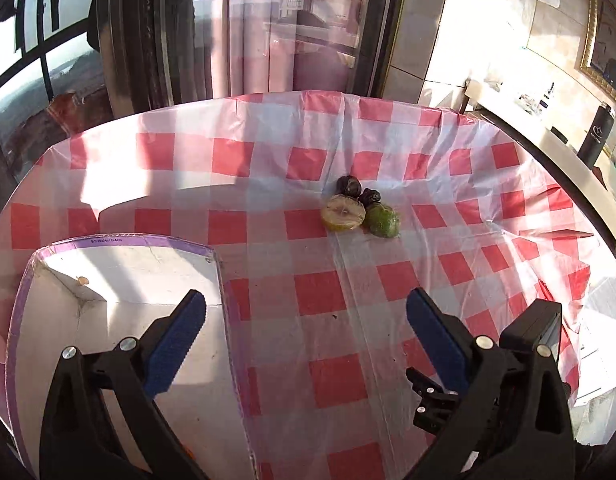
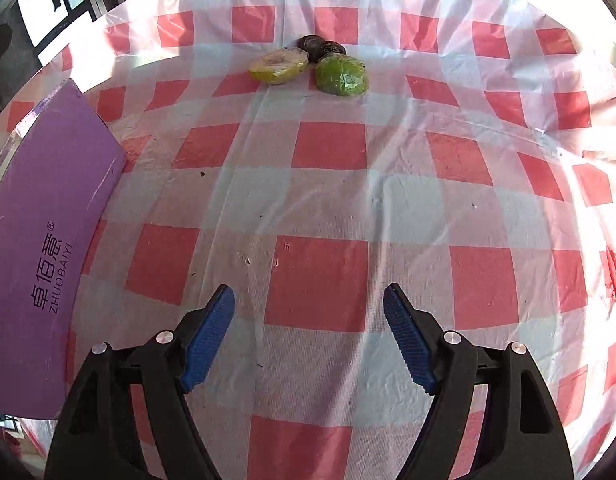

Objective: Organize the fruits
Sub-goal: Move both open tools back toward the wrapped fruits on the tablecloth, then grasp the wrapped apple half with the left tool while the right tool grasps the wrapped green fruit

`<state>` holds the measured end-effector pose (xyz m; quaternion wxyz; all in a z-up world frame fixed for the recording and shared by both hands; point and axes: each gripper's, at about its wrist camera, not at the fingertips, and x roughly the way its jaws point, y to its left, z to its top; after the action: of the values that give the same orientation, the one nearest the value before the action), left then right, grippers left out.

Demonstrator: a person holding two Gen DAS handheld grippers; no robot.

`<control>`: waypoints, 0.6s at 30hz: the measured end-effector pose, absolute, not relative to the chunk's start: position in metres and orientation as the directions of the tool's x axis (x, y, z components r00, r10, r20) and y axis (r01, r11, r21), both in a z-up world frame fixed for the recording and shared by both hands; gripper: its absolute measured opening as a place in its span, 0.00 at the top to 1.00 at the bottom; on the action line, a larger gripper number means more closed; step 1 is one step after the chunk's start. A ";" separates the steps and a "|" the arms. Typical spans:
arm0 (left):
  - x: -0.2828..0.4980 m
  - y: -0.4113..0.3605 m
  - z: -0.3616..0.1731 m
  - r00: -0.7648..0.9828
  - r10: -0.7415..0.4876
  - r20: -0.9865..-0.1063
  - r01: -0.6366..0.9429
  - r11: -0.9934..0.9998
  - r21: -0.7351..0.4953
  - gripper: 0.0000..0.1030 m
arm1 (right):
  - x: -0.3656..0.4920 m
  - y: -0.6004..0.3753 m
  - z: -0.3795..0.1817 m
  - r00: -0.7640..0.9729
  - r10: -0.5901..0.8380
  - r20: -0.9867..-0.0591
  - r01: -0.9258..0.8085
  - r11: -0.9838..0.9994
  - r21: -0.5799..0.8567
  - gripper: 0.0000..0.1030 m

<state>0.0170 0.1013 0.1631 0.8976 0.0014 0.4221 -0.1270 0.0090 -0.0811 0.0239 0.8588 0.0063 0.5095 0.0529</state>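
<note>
A small heap of fruit lies on the checked tablecloth: a yellow cut fruit half (image 1: 344,213) (image 2: 279,65), a green fruit (image 1: 383,221) (image 2: 341,77) and two dark round fruits (image 1: 349,185) (image 2: 312,46) behind them. An open purple box (image 1: 119,280) with a white inside stands at the near left; its outer wall (image 2: 55,216) shows in the right wrist view. My left gripper (image 1: 305,304) is open and empty, its left finger over the box. My right gripper (image 2: 309,300) is open and empty above the cloth, well short of the fruit.
The round table carries a red and white checked plastic cloth (image 1: 316,292). Glass doors and a curtain (image 1: 243,28) stand behind it. A counter with a black bottle (image 1: 596,136) runs along the right.
</note>
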 end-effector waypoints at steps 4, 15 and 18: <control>0.034 0.052 0.145 0.575 -0.241 -0.782 0.263 0.959 -0.103 0.03 | 0.062 -0.096 0.019 0.513 0.105 -0.852 -0.124 0.991 0.048 0.27; 0.060 0.029 0.061 0.438 -0.123 -0.890 0.215 0.976 -0.029 0.03 | 0.190 -0.100 0.013 0.554 0.179 -0.813 -0.270 0.963 0.029 0.27; 0.068 0.029 0.048 0.423 -0.094 -0.901 0.188 0.982 -0.014 0.03 | 0.208 -0.092 0.013 0.555 0.188 -0.810 -0.303 0.953 0.014 0.26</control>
<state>0.0678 0.0290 0.0485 0.8422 0.0442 0.5307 -0.0837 0.2078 -0.0922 0.0134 0.8795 -0.0637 0.4505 0.1395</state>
